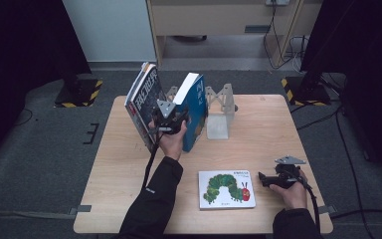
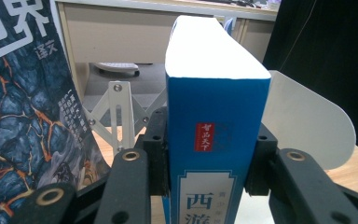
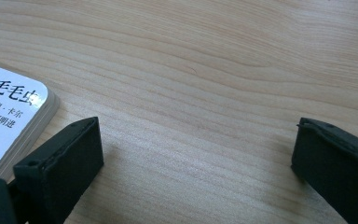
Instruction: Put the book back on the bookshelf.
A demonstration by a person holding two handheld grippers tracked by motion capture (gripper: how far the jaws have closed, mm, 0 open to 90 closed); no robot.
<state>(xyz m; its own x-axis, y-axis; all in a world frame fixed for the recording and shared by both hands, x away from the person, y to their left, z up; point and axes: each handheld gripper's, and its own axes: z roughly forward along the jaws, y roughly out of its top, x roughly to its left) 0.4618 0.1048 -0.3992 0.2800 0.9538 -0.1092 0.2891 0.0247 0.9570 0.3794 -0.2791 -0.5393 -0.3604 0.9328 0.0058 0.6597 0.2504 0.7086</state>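
Note:
My left gripper [image 1: 172, 121] is shut on the spine of a thick blue book [image 1: 195, 107], held upright over the back of the table. In the left gripper view both jaws of the left gripper [image 2: 209, 151] press the blue book [image 2: 214, 84] from either side. A dark-covered book [image 1: 143, 102] leans just left of it. A white caterpillar picture book [image 1: 226, 189] lies flat at the front. My right gripper [image 1: 262, 178] rests open on the table to that book's right. In the right gripper view bare wood lies between the wide-apart jaws of the right gripper [image 3: 200, 140], with the picture book's corner [image 3: 9, 121] at the left.
A white extendable bookend rack [image 1: 220, 112] stands behind the blue book, its end plate [image 2: 307, 126] just right of the book. The wooden table [image 1: 278, 129] has free room on its right and left sides. Black stands and cables sit on the floor beyond.

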